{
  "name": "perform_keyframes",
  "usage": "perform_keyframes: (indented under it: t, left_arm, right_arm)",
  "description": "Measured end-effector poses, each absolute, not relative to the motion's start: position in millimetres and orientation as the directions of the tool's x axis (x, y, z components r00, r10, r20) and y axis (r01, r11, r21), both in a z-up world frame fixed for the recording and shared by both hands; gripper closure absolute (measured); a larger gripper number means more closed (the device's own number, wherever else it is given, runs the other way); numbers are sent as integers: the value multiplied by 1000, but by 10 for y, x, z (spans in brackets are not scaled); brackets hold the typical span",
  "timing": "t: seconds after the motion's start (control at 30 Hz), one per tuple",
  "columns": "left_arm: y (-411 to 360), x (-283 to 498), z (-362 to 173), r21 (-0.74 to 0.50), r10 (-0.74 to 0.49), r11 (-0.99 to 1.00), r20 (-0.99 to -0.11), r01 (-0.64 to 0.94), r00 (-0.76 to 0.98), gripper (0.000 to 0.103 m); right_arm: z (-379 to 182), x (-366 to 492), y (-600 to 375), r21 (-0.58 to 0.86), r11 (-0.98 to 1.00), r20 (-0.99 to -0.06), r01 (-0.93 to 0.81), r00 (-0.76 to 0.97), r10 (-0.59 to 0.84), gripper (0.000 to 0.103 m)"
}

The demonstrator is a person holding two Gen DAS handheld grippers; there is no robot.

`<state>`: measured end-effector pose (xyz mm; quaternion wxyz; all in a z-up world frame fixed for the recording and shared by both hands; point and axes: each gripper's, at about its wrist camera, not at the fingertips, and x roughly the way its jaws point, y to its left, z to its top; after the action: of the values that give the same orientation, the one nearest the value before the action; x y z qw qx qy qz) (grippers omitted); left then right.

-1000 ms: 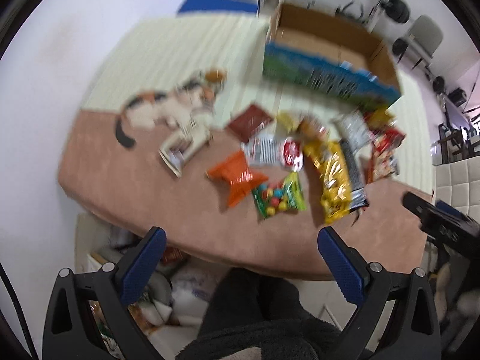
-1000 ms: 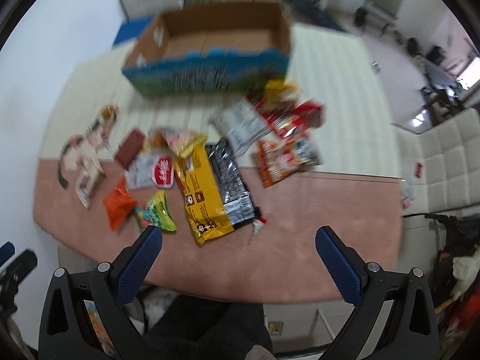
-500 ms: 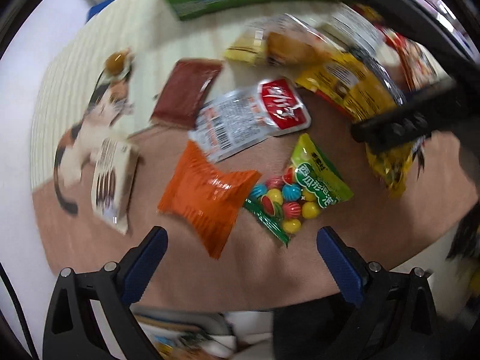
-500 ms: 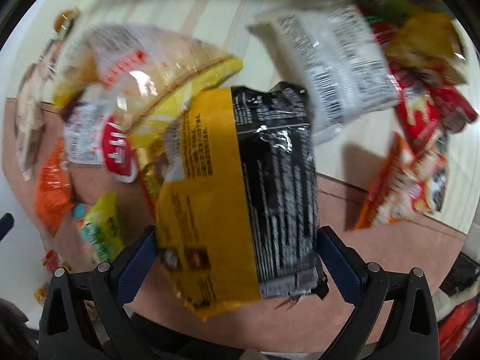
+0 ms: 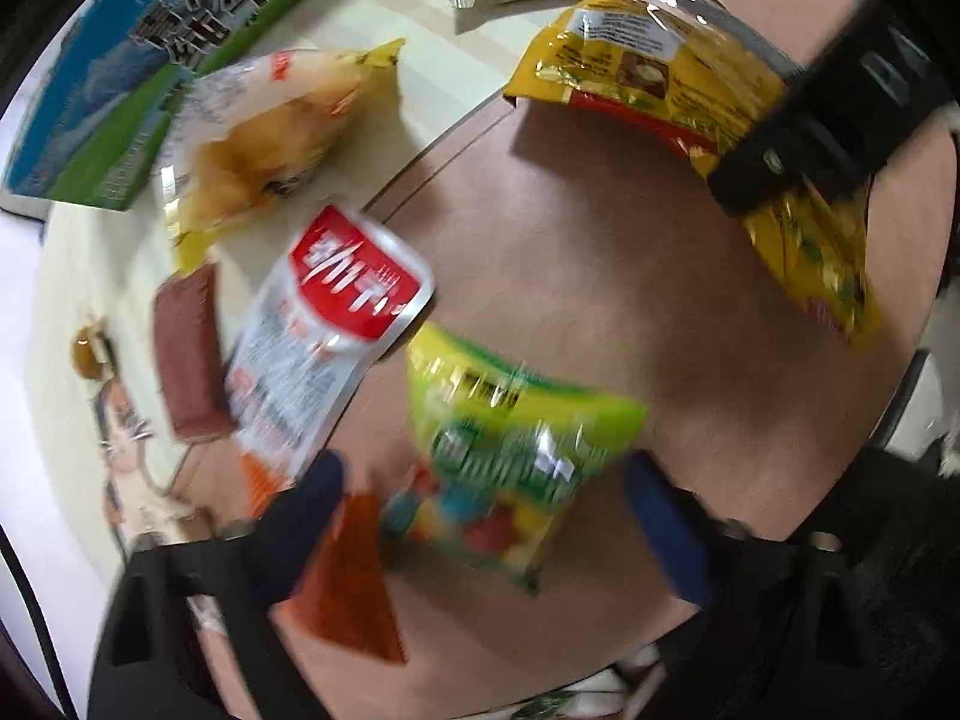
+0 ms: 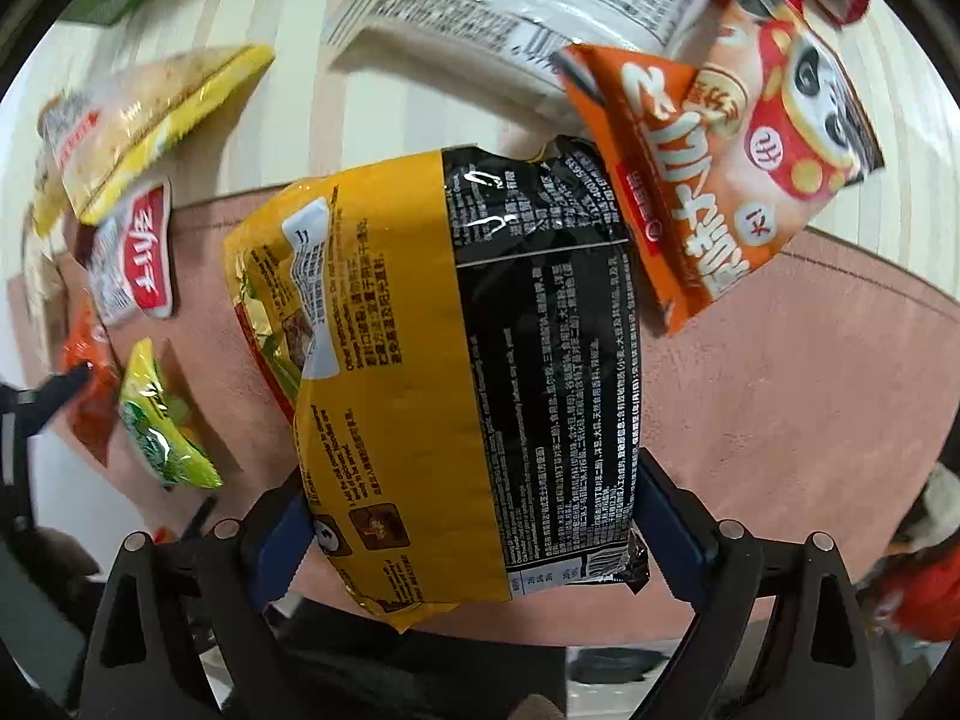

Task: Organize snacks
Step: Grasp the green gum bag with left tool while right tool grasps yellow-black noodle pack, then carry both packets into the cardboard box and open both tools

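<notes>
Both grippers at their first picks; nearly all the snacks lie loose on the table.

Left wrist view: the left gripper point(image 5: 480, 498) has its fingers apart around the green candy bag point(image 5: 510, 450) (blurred, so contact is unclear); the orange packet point(image 5: 354, 576), red-and-white pouch point(image 5: 336, 336) and bread bag point(image 5: 264, 138) lie scattered, with the printed carton point(image 5: 120, 90) beyond them. Right wrist view: the right gripper point(image 6: 474, 516) has its blue pads against both edges of the yellow-and-black noodle pack point(image 6: 456, 360), seemingly clamped; the panda snack bag point(image 6: 738, 156) and white packet point(image 6: 516, 6) lie loose, so sorting looks barely started.
</notes>
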<state>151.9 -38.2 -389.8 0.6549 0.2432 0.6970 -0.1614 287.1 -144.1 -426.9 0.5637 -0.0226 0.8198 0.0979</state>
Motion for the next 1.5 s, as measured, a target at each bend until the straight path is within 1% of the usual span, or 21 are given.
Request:
perform_keyframes:
  t: [0.03, 0.07, 0.13, 0.23, 0.27, 0.3, 0.33, 0.4, 0.43, 0.5, 0.67, 0.7, 0.73, 0.83, 0.9, 0.93, 1.03, 1.13, 1.27, 1.37, 1.5]
  left_arm:
    - [-368, 1562, -3931, 67, 111, 848, -992, 525, -53, 46]
    - [-324, 1613, -3957, 49, 96, 877, -993, 478, -75, 50]
    - [-218, 1677, -3950, 5, 45, 924, -994, 382, -97, 51]
    - [82, 1742, -3973, -79, -55, 986, -986, 146, -159, 52]
    - [237, 1751, -4005, -118, -112, 993, -976, 24, -185, 52]
    - [344, 1750, -4031, -144, -153, 988, -968, -56, -197, 52]
    - [438, 1749, -4053, -173, -195, 977, -960, -122, -200, 52]
    - [582, 1750, -4089, -220, -260, 954, -946, -203, -196, 52]
    - [647, 1734, -4100, -230, -271, 950, -943, -212, -195, 51]
    - [694, 1700, -4125, -230, -264, 956, -944, -179, -196, 51]
    - [567, 1646, -4144, -158, -165, 986, -972, -52, -170, 52]
    - [495, 1656, -4146, -146, -151, 988, -976, -43, -158, 53]
    - [446, 1650, -4151, -135, -139, 990, -980, -35, -146, 57]
    - [425, 1560, -4130, -125, -128, 992, -985, -29, -115, 62]
    - [402, 1525, -4066, -131, -135, 990, -986, -45, -97, 63]
    - [358, 1483, -3945, -129, -133, 990, -987, -47, -93, 64]
    - [493, 1401, -3838, -136, -142, 988, -987, -79, -79, 65]
    - [537, 1404, -3595, -165, -170, 980, -985, -110, -38, 65]
    - [703, 1570, -2993, -226, -221, 965, -974, -133, 53, 65]
    - [801, 1934, -2350, -265, -246, 953, -960, -149, 135, 65]
    - [570, 2745, -1876, -334, -301, 929, -933, -158, 199, 65]
  right_arm:
    - [-4290, 2849, -1461, 137, 980, -929, -142, -363, 78, 6]
    - [-4246, 2869, -1536, 136, 981, -929, -141, -363, 76, 6]
    - [-4221, 2862, -1565, 123, 984, -933, -131, -353, 70, 7]
    - [-4136, 2850, -1482, 88, 994, -939, -65, -338, 61, 9]
    - [-4137, 2853, -1504, 95, 995, -933, -17, -349, 83, 8]
    - [-4151, 2833, -1542, 115, 992, -923, 41, -365, 122, 8]
    - [-4166, 2815, -1560, 141, 986, -911, 86, -379, 163, 7]
    - [-4188, 2787, -1551, 156, 984, -904, 84, -389, 176, 5]
    - [-4208, 2768, -1553, 143, 988, -910, 64, -384, 156, 3]
    - [-4164, 2769, -1507, 122, 992, -921, 33, -370, 126, 2]
    - [-4270, 2718, -1295, 59, 998, -932, -6, -359, 53, 3]
    - [-4302, 2696, -1269, 41, 999, -934, -11, -355, 34, 4]
    - [-4328, 2649, -1241, 26, 1000, -940, -13, -341, 20, 9]
    - [-4334, 2515, -1248, -16, 1000, -956, 7, -291, -13, 14]
    - [-4262, 2457, -1281, -24, 999, -960, 31, -280, -15, 14]
    - [-4235, 2414, -1300, -27, 999, -962, 46, -272, -14, 14]
    - [-4134, 2294, -1360, -6, 996, -968, 89, -251, 17, 14]
    - [-3891, 2209, -1447, 68, 990, -972, 124, -217, 94, 14]
    - [-3418, 2243, -1536, 184, 974, -968, 129, -149, 203, 14]
    - [-2869, 2594, -1562, 262, 960, -960, 97, -80, 269, 14]
    - [-2341, 3234, -1589, 326, 944, -945, 40, 2, 327, 14]
